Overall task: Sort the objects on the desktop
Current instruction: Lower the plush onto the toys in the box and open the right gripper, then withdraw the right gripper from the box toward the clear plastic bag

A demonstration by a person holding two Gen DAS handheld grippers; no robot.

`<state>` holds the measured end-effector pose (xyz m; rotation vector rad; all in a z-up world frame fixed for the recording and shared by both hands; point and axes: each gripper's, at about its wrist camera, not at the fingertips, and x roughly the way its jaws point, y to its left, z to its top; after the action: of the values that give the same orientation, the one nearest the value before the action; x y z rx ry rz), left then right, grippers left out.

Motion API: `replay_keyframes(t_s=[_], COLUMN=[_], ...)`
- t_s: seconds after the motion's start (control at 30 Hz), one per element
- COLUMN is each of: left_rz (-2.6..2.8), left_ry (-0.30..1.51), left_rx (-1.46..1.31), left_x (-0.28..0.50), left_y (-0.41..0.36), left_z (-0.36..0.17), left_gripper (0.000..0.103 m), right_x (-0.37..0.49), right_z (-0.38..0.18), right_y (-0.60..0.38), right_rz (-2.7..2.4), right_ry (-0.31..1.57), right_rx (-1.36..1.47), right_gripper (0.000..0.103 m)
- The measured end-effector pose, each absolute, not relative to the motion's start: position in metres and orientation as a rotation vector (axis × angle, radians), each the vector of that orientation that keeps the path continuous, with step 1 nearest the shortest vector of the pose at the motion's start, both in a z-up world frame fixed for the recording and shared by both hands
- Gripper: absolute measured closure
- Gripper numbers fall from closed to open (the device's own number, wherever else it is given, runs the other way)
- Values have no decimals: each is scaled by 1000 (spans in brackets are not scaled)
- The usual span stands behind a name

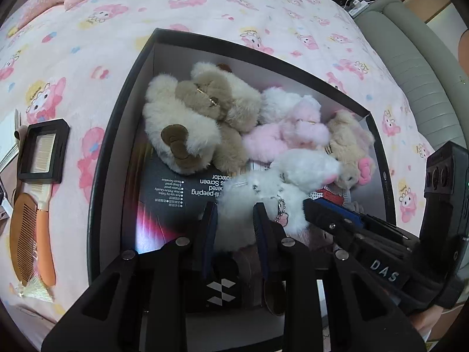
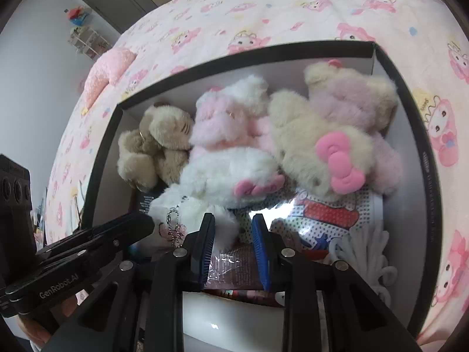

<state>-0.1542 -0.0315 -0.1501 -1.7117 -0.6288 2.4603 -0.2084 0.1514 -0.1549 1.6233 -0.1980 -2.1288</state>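
Inside the black box (image 1: 117, 135) on the pink bed (image 1: 205, 8), plush toys lie heaped. The left gripper (image 1: 236, 208) pinches the white plush keychain (image 1: 258, 193) between its fingers; the right gripper (image 2: 233, 220) hangs beside it, fingers drawn close, holding nothing.

Plush toys (image 1: 202, 117) in box (image 1: 117, 135); combs (image 1: 29, 228) left outside.

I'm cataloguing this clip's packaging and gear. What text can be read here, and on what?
"DAS": right gripper body.
"GenRobot.AI": left gripper body.
"Screen", "-peeping", upside down: dark package in the black box.
Its small bullet lines: too small.
Box wall print: blurred.
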Motion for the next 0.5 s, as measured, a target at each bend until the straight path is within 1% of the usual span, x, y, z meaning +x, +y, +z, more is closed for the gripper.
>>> replay_keyframes(t_s=[0.1,0.13,0.17,0.3,0.37,0.47,0.5], left_rz=[2466,2472,2475,2476,2501,2550,2555], left_ry=[-679,-673,-677,-691,-715,-648,-627], left_rx=[-1702,-1704,-1701,-1669,-1604,-1482,-1449], left_x=[-151,-150,-149,-150,-146,-128,-121], left_y=[-35,-35,-35,-35,-36,-29,-27], left_z=[-156,-158,-160,-158,-147,-118,-108], left_gripper=[77,73,72,72,73,72,69], right_x=[-207,-207,-207,-206,-204,-194,-187], right_z=[-158,-159,-160,-160,-157,-147,-141], right_y=[142,141,141,137,136,135,136], right_rz=[-2159,-2158,-2158,-2176,-2207,-2307,-2344], right_ry=[-113,-102,-101,-67,-44,23,50], right_rx=[1628,1635,1639,1639,1615,1562,1534], right_gripper=[79,79,79,79,79,79,79])
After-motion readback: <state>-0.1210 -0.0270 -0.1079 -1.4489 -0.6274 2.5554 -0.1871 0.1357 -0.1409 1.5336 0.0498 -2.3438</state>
